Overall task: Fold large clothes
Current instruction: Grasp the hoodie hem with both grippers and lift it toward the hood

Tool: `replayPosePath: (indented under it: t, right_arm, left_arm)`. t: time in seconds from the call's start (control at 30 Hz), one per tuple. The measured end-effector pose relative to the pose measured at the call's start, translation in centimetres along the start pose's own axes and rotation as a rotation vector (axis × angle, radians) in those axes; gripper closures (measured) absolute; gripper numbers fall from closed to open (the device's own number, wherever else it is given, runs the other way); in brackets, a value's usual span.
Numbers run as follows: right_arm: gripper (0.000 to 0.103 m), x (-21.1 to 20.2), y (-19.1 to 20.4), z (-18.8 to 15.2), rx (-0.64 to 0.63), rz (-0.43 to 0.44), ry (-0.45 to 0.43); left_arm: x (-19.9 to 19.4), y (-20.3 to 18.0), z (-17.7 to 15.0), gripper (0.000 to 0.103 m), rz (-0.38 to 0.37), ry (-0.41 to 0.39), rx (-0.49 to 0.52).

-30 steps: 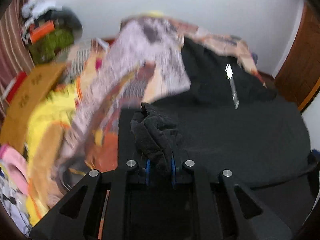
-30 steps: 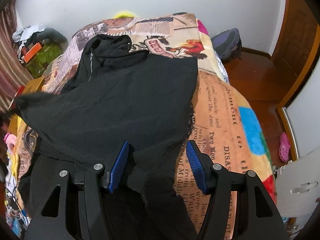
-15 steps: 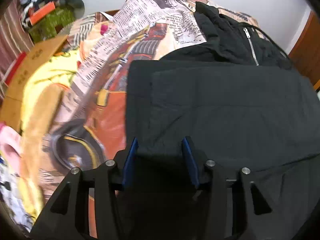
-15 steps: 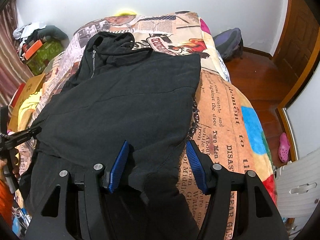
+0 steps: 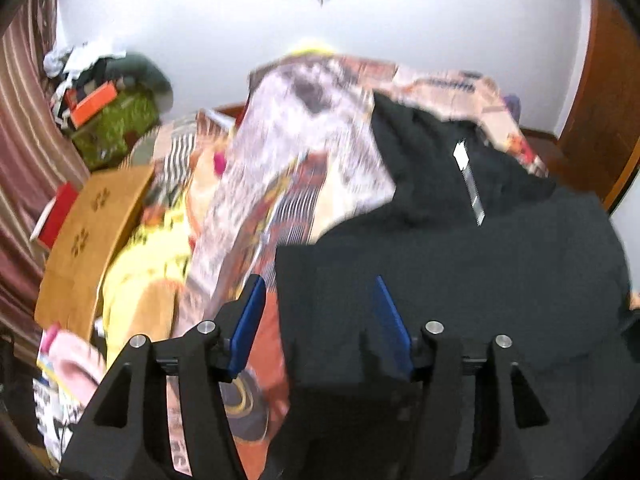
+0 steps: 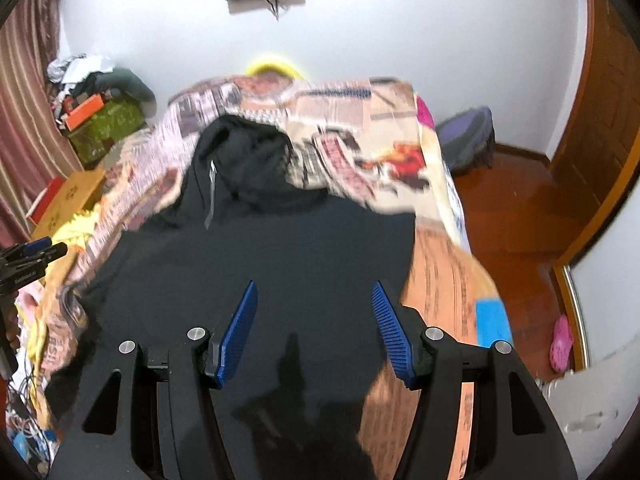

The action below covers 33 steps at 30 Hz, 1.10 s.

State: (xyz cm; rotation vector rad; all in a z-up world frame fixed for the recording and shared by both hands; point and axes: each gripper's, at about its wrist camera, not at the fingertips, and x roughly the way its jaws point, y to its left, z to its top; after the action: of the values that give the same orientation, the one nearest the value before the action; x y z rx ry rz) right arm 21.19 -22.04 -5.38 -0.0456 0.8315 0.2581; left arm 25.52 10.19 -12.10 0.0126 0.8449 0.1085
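Both the left gripper [image 5: 318,320] and right gripper [image 6: 314,326] hung wide and empty above the black jacket [image 6: 280,264] spread just ahead on the bed [image 6: 440,280]; the next grab probably needed one clean edge, pinched squarely.

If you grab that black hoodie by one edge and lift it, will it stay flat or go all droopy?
Probably droopy: the black hoodie lies limp, following the bed, with its hood crumpled. It likely sags wherever it is unsupported. The zipper may add slight stiffness and weight along the front.
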Motion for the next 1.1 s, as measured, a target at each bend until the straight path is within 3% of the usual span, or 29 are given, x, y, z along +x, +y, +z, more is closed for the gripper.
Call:
replayPosePath:
  t: [0.3,0.5,0.77,1.0,1.1]
  right_arm:
    - [0.047,2.9,0.9,6.6,-0.026,0.059,-0.036]
    - [0.047,6.3,1.2,9.6,-0.022,0.088,-0.021]
    - [0.047,14.9,1.7,13.2,0.022,0.111,0.084]
    - [0.047,23.1,2.5,14.6,0.100,0.169,0.202]
    - [0.047,25.8,2.3,14.7,0.157,0.158,0.244]
  left_arm:
    - [0.4,-3.5,7.3,0.044,-0.071,-0.112,0.029]
    - [3.5,-5.2,11.0,0.044,-0.089,-0.115,0.029]
    - [10.3,-5.7,14.6,0.044,-0.141,-0.065,-0.043]
    - [18.1,-5.7,15.4,0.044,-0.234,0.036,-0.175]
    - [20.5,-5.8,15.3,0.046,-0.242,0.062,-0.199]
